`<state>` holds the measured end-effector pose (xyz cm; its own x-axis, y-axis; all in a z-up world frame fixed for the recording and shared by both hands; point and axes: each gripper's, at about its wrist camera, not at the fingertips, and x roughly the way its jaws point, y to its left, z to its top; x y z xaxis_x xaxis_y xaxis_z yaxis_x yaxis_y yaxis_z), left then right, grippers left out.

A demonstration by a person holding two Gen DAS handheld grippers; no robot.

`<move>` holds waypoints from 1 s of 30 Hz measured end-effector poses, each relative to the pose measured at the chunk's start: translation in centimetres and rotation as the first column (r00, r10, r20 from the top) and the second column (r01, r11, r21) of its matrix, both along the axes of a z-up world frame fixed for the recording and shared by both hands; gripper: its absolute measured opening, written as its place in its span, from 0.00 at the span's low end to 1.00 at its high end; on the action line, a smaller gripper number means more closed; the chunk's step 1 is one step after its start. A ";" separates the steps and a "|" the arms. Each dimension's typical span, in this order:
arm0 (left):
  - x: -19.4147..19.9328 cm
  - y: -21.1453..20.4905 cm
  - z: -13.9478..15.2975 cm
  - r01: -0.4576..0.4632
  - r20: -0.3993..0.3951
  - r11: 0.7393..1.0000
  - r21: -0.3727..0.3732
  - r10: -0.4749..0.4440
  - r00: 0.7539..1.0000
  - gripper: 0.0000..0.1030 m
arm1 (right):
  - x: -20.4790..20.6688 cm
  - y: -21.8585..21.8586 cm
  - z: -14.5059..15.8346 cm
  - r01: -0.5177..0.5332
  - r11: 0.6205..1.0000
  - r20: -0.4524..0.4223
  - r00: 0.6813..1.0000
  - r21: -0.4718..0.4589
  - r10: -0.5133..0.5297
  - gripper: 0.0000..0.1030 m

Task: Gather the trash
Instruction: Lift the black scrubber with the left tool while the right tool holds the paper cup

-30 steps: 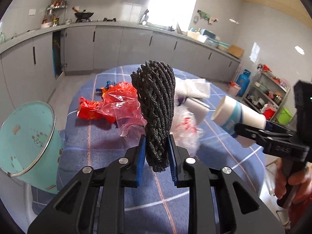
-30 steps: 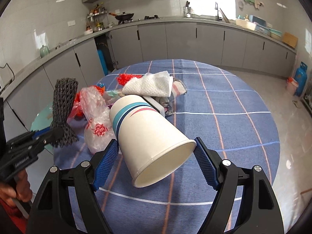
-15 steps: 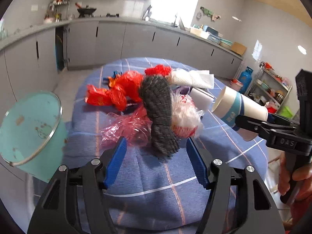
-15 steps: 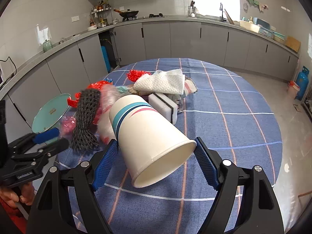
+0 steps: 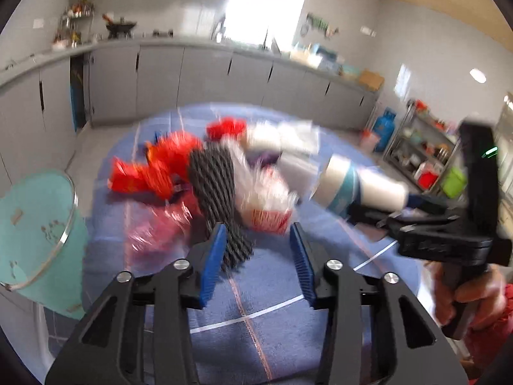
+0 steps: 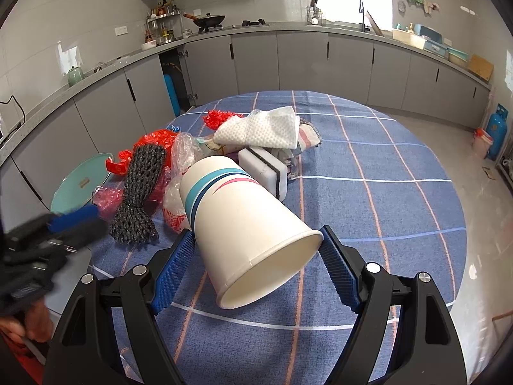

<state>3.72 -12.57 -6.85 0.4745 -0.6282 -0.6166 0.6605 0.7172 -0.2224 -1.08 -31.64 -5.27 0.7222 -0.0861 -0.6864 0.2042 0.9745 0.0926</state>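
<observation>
Right tool (image 6: 256,256) clamps the paper cup (image 6: 243,231) sideways for binning; left tool (image 5: 256,256), jaws just narrowing, unclenched beside the black foam net (image 5: 218,199).

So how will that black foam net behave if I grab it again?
The foam net is open mesh, pinched at one end, so probably soft, light and squashy. It lies limp on the table, so it should flop rather than roll. The left gripper is open around it.

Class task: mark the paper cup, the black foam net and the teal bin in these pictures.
paper cup (image 6: 243,221), right wrist view, on its white side wall.
black foam net (image 6: 139,189), right wrist view, mid-body.
teal bin (image 5: 29,224), left wrist view, inner wall.
</observation>
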 end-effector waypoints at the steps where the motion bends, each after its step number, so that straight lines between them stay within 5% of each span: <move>1: 0.3 -0.4 -0.5 -0.015 -0.005 1.000 0.026 0.015 1.000 0.40 | 0.0 0.0 0.0 -0.002 1.000 0.000 1.000 -0.002 0.002 0.76; 5: 1.9 -1.4 -2.3 -0.083 -0.039 0.991 0.106 0.088 0.995 0.38 | 0.0 -0.1 0.0 -0.001 1.000 0.005 1.000 -0.003 0.001 0.76; 13: 3.6 -0.8 -3.0 -0.146 -0.047 0.983 0.112 0.152 0.987 0.53 | 0.1 -0.3 -0.5 0.003 1.000 -0.009 1.000 0.008 -0.003 0.76; 14: 3.9 -0.8 -3.2 -0.149 -0.055 0.982 0.113 0.155 0.986 0.51 | 0.1 -0.2 -0.5 0.001 1.000 -0.010 1.000 0.004 -0.001 0.76; 17: 4.4 -0.8 -3.8 -0.139 -0.099 0.985 0.102 0.149 0.984 0.23 | 0.0 0.0 -0.3 -0.001 1.000 -0.005 1.000 0.001 0.001 0.76; 19: 4.4 -0.6 -3.4 -0.128 -0.096 0.989 0.076 0.135 0.986 0.16 | -0.1 0.0 -0.1 0.003 1.000 0.002 1.000 -0.001 -0.003 0.76; 30: 0.7 2.2 2.2 -0.054 0.078 0.998 -0.032 0.056 0.995 0.13 | -1.0 1.0 2.0 0.020 0.999 0.065 0.998 -0.025 -0.019 0.76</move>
